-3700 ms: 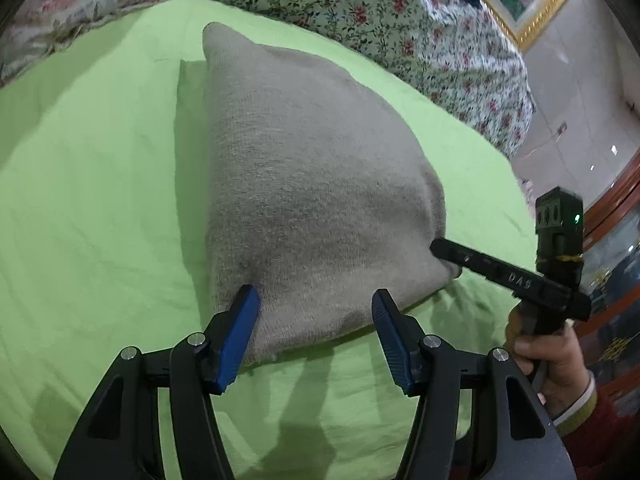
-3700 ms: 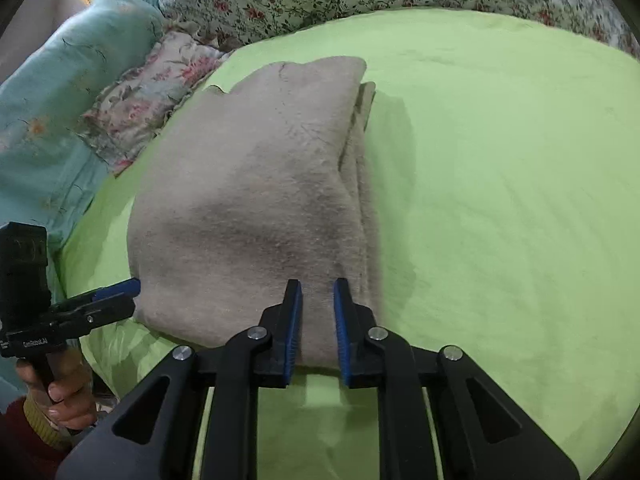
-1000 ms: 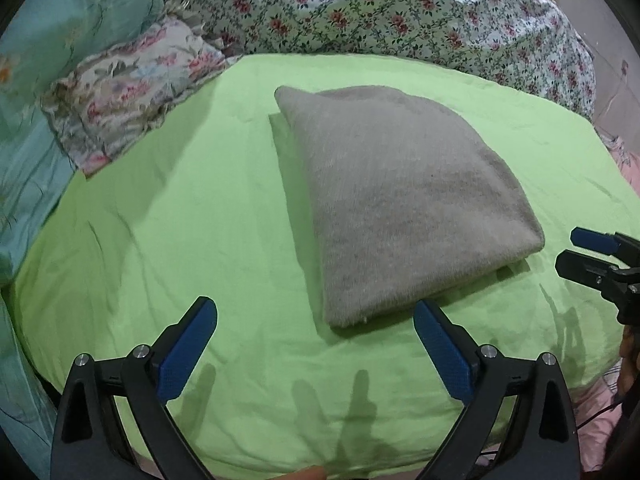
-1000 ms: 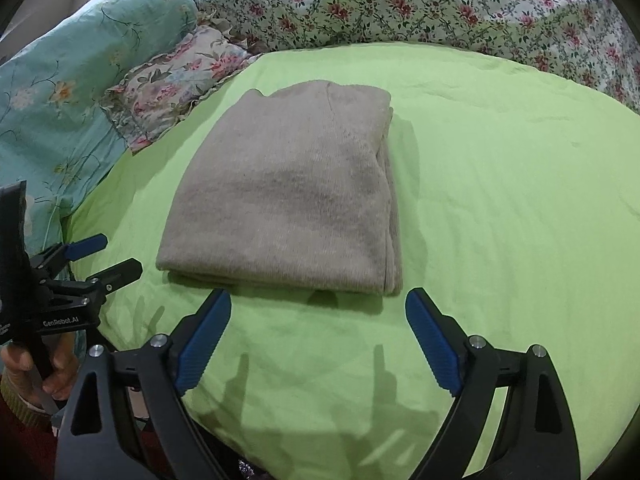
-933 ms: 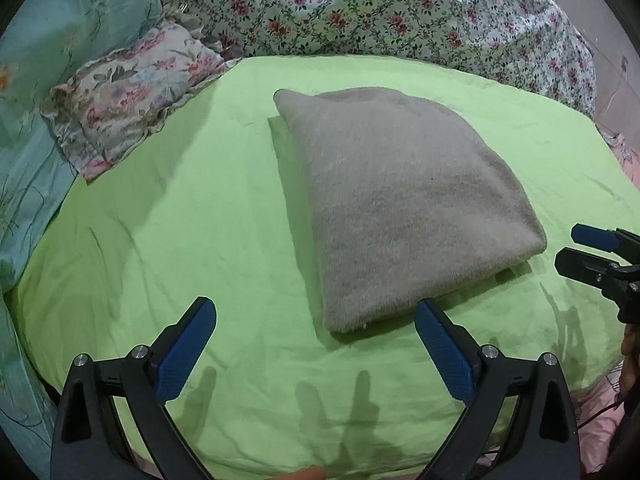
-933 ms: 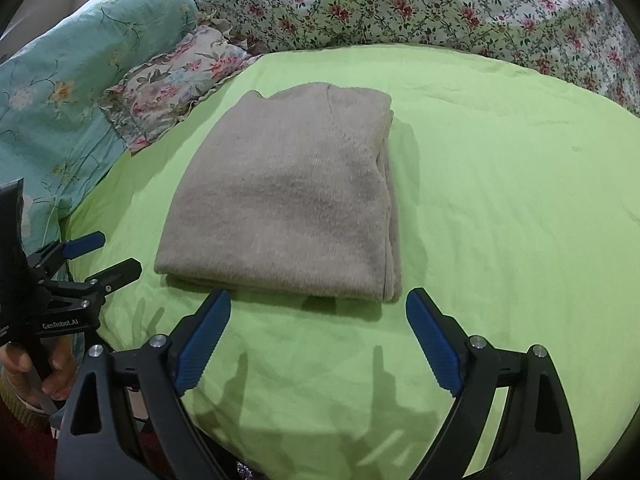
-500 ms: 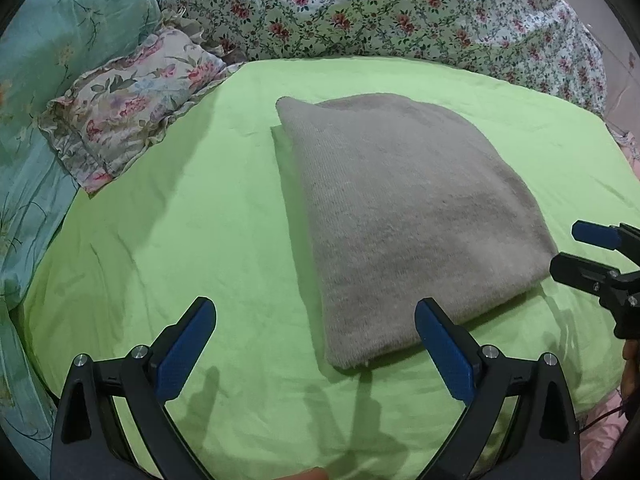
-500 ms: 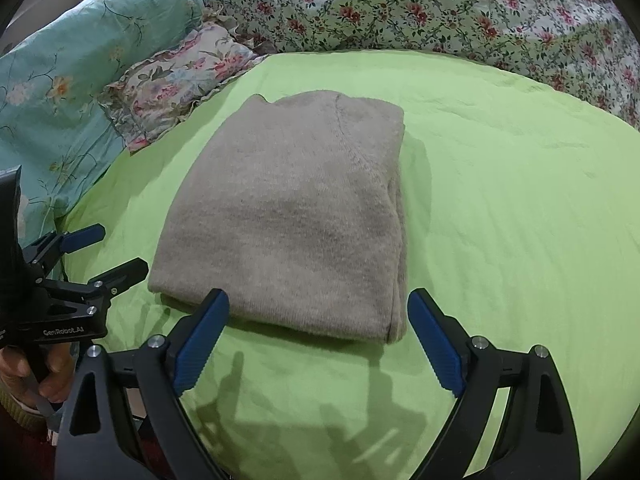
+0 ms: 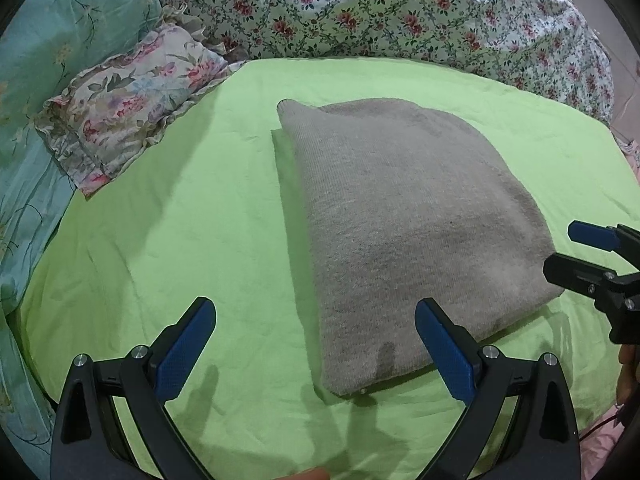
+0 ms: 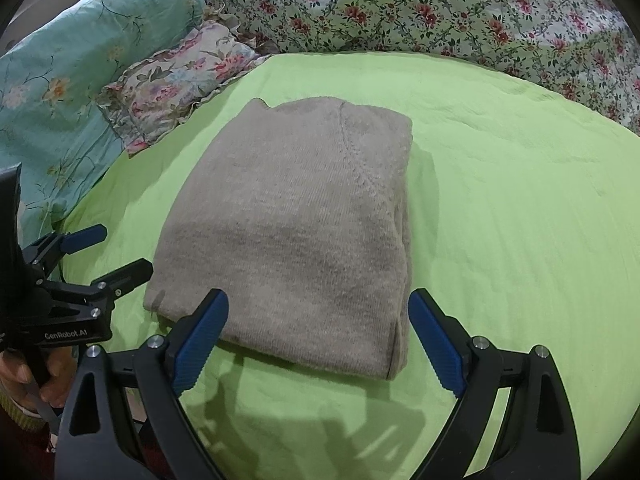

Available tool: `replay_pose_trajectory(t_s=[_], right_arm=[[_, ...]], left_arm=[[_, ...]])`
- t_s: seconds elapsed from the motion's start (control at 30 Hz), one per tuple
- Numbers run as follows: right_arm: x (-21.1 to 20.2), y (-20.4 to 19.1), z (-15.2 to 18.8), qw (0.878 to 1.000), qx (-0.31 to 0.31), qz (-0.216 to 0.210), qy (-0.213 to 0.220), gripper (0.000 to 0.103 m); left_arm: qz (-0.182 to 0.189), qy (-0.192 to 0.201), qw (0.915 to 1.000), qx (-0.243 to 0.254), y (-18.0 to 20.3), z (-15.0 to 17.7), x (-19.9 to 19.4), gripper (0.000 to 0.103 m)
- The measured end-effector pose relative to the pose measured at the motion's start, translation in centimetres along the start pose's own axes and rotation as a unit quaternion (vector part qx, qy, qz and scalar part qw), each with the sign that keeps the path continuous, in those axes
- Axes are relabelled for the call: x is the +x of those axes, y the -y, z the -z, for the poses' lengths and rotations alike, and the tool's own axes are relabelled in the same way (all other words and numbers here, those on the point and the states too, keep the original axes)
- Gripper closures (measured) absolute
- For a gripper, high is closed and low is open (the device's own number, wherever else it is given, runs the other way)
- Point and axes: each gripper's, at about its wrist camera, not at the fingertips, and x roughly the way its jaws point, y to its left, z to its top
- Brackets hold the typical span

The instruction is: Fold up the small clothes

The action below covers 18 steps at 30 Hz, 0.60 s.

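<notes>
Green sheet [image 9: 208, 220] is seen spread over the bed, and on it a grey garment [image 9: 404, 220] lies folded into a thick, flat rectangle. No part of the garment is held. In the right wrist view a curved seam is seen running down the top layer of the garment [image 10: 296, 220], and stacked layers are shown along the edge of the garment away from the pillows.

Just before the near edge of the garment, the left claw [image 9: 316, 352] is held released, its blue pads spread wide; one pad [image 9: 444, 352] is seen in front of the garment's near corner, while the other is over bare sheet beside the garment. Whether that pad touches the cloth cannot be told. The right claw [image 10: 318, 340] is likewise held released before the garment's near edge, with its pads set about as wide as the garment itself. Each claw is also caught at the border of the other's view: the right claw [image 9: 576, 252] beside the garment's corner, and the left claw [image 10: 106, 252], marked "GenRobot.AI", just beside the opposite corner, held in a hand [image 10: 24, 380].

Beyond the garment, a frilled floral pillow [image 9: 128, 108] is laid at the sheet's edge, a teal pillow [image 10: 68, 80] lies further out beside it, and a flowered quilt [image 9: 400, 16] is bunched along the far side of the sheet.
</notes>
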Motion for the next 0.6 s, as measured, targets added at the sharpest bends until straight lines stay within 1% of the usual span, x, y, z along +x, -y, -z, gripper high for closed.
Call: replay_pose_trajectory(t_s=[0.27, 0.6], right_arm=[[0.5, 0.1, -0.9, 1.0, 0.0, -0.005, 0.002, 0.011], [0.9, 0.1, -1.1, 1.0, -0.002, -0.009, -0.005, 0.01]], left_arm=[[0.0, 0.004, 1.0, -0.004, -0.3, -0.5, 0.2, 0.003], [0.001, 0.008, 1.0, -0.002, 0.1, -1.0, 0.0, 0.003]])
